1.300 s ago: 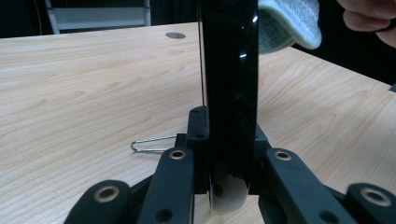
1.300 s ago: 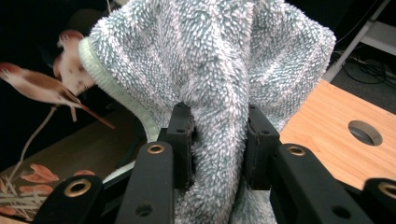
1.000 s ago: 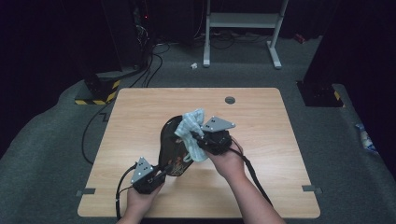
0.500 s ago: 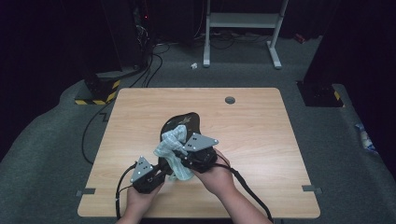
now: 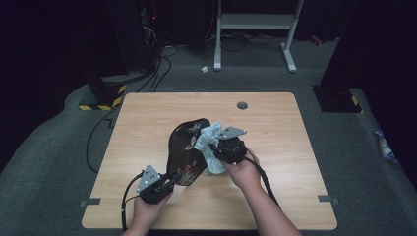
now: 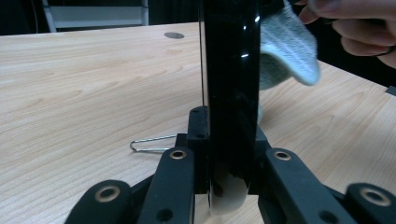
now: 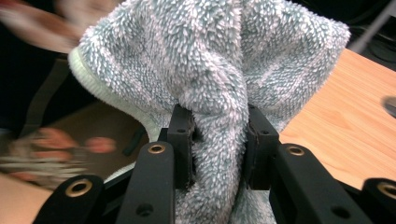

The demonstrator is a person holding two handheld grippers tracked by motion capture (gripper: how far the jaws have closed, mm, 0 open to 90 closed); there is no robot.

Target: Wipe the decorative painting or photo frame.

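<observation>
High view: wooden table (image 5: 147,123) on grey carpet (image 5: 49,162), dark room.

The high view looks forward and down from above the person's side, taking in the whole wooden table (image 5: 275,196). The left gripper view sits low, looking across the tabletop past the black lacquered tray (image 6: 231,88); the right gripper view is pressed close against the fluffy cloth (image 7: 210,70). All three share tray and cloth.
</observation>
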